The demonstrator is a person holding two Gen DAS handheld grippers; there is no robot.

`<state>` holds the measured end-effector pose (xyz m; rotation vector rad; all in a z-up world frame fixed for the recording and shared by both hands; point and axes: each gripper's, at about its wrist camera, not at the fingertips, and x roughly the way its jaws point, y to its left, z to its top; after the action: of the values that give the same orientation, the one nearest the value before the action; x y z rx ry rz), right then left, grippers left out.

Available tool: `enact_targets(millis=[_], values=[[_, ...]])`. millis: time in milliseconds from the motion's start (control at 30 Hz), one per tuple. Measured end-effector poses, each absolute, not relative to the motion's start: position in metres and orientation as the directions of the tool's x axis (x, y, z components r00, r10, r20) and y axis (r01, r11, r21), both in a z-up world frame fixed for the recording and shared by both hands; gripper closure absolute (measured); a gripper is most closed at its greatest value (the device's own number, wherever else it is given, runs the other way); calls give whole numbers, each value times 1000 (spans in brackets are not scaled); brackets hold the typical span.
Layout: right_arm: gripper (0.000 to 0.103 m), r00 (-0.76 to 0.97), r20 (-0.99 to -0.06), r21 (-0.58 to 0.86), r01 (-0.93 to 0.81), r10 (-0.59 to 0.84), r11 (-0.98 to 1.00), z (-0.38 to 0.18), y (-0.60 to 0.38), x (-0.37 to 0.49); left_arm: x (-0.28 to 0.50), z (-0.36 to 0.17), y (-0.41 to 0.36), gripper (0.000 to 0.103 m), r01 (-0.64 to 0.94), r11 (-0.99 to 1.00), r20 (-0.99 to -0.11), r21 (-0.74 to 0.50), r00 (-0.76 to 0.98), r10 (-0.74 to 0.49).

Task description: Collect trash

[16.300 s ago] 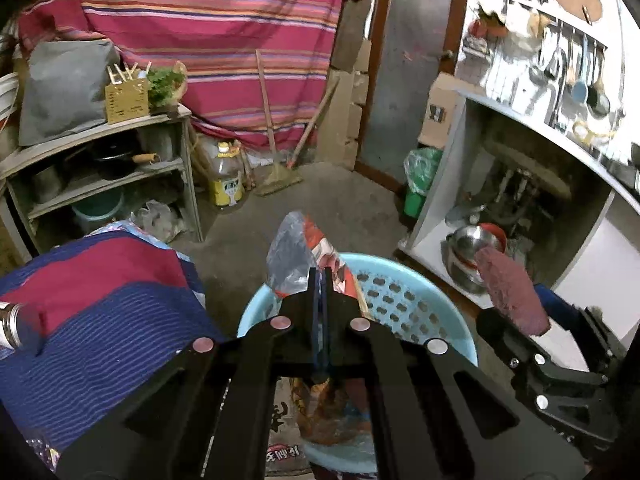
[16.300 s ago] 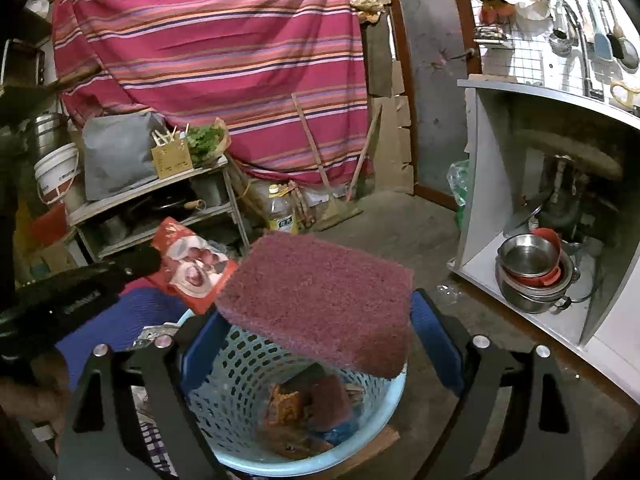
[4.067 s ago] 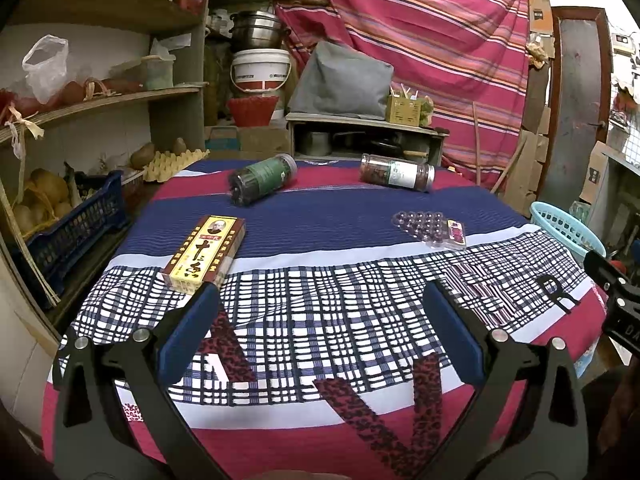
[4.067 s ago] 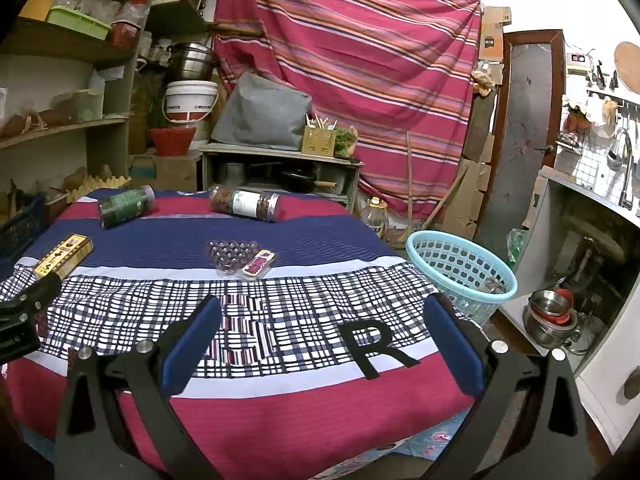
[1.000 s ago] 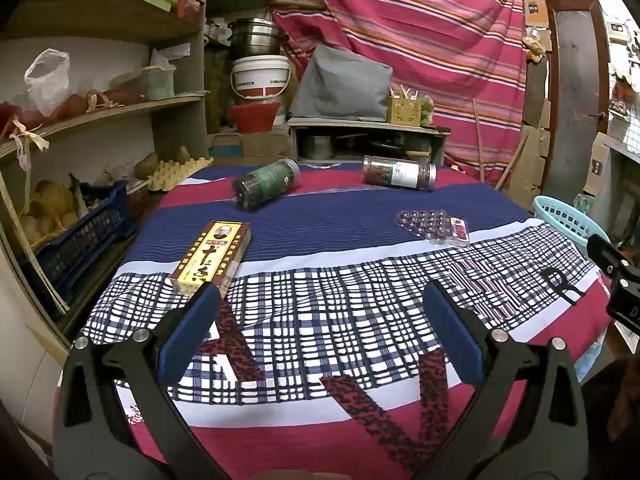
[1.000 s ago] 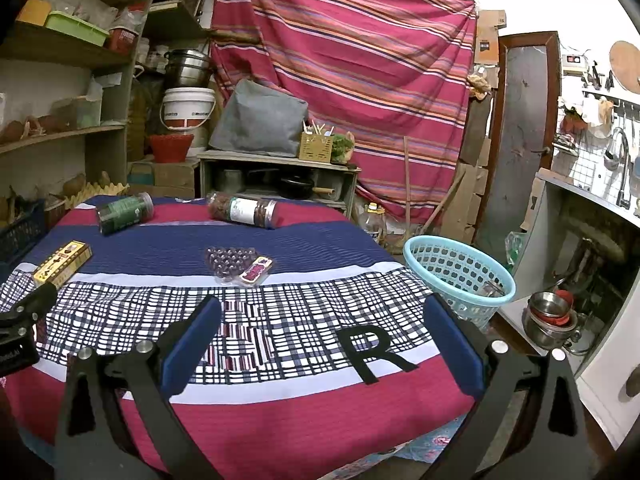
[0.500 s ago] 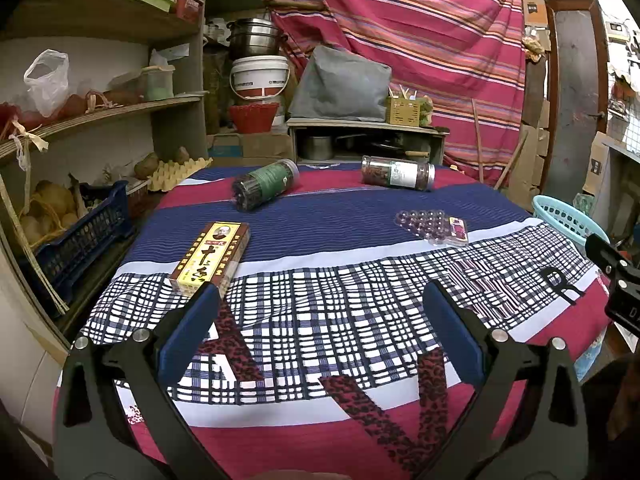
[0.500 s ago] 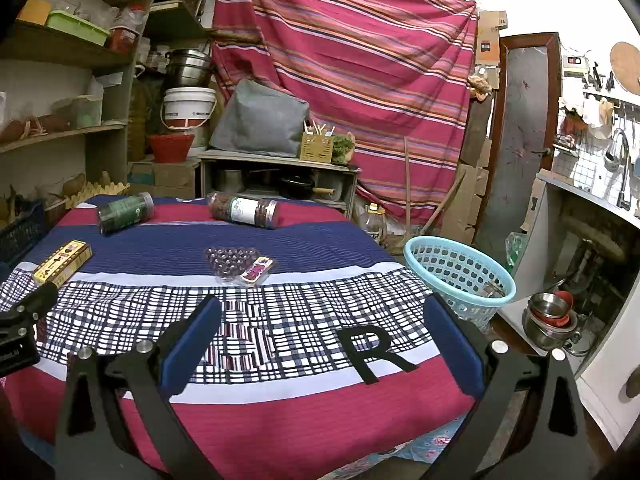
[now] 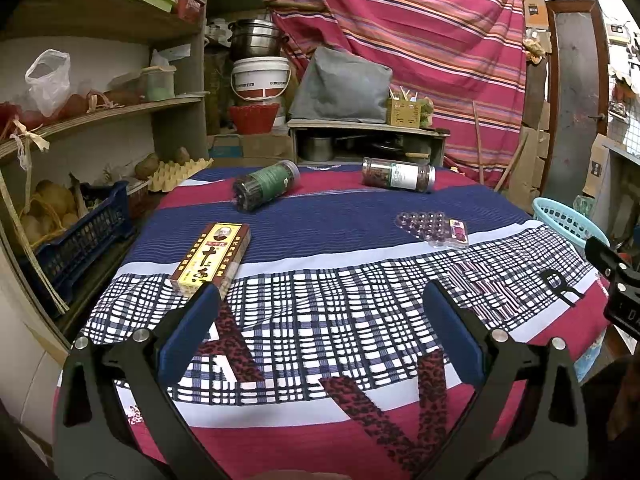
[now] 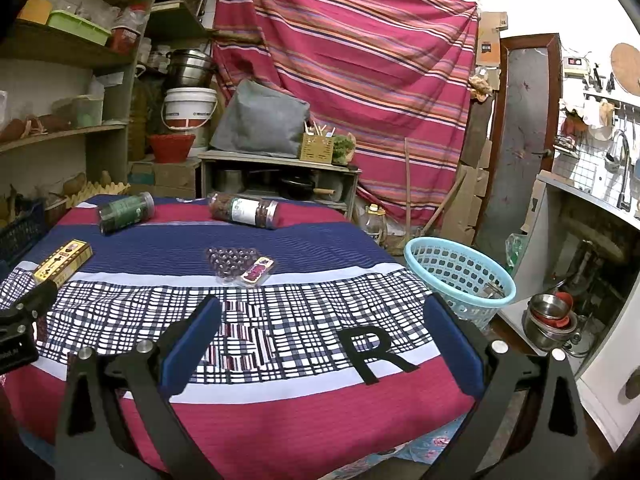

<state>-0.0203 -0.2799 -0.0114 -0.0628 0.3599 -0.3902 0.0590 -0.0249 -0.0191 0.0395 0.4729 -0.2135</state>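
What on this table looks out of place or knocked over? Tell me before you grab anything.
Two jars lie tipped on their sides at the far end of the table: the green jar and the clear jar. A plastic blister tray and a yellow box lie loose on the cloth. Nothing looks spilled or broken.

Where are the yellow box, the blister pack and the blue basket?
yellow box point(image 9: 211, 258): left wrist view, middle of printed top face.
blister pack point(image 10: 239, 265): right wrist view, clear bubble section.
blue basket point(image 10: 460, 276): right wrist view, perforated inner wall.
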Motion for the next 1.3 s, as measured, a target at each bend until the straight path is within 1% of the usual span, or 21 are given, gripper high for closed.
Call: enact_targets(millis=[1300], values=[[5, 864, -343, -106, 355, -369, 929, -12, -280, -18, 59, -16, -24, 5, 218, 976, -455, -10, 868, -198]])
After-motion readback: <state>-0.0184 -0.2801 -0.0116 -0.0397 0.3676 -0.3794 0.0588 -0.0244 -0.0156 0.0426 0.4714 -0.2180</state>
